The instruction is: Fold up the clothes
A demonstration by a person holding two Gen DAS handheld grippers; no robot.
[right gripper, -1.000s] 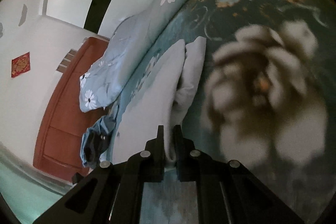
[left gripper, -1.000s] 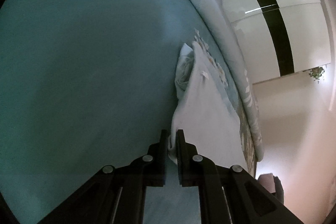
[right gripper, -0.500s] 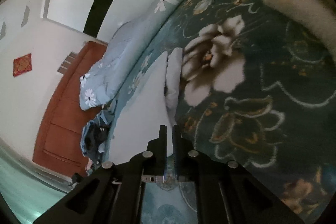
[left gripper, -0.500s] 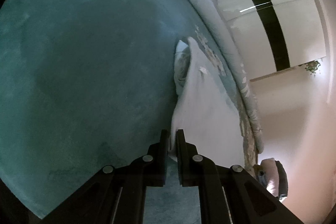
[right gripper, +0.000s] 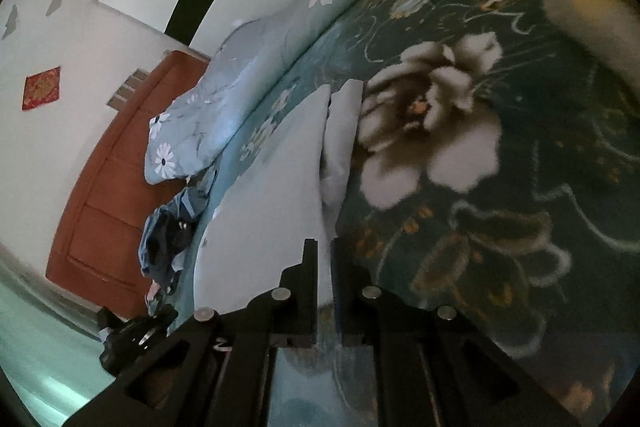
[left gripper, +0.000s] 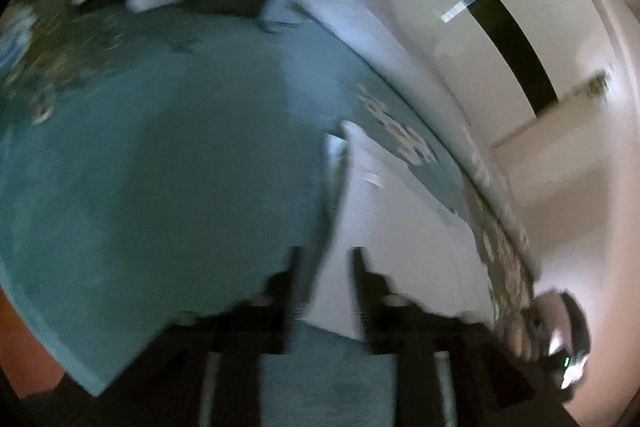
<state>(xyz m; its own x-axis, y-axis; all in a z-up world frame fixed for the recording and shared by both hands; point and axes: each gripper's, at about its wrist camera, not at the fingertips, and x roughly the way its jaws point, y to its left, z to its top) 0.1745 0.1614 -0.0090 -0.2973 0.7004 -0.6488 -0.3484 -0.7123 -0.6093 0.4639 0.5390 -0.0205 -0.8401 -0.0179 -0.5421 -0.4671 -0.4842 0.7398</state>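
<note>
The pale folded garment [right gripper: 276, 195] is lying on the bed [right gripper: 500, 235], stretching ahead of both claws. The left claw [left gripper: 326, 259] is opening, its edge loose between the jaws; the right claw [right gripper: 325, 247] is opening too, cloth between.

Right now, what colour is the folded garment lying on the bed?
Plain white; the folded garment shows best in the right wrist view, against the teal floral bedspread.

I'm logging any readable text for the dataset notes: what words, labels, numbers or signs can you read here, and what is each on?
No text can be read.
Red square paper decoration on the white wall: gold pattern, too blurred to read.
Small white tag on the pale grey folded garment: too blurred to read.
</note>
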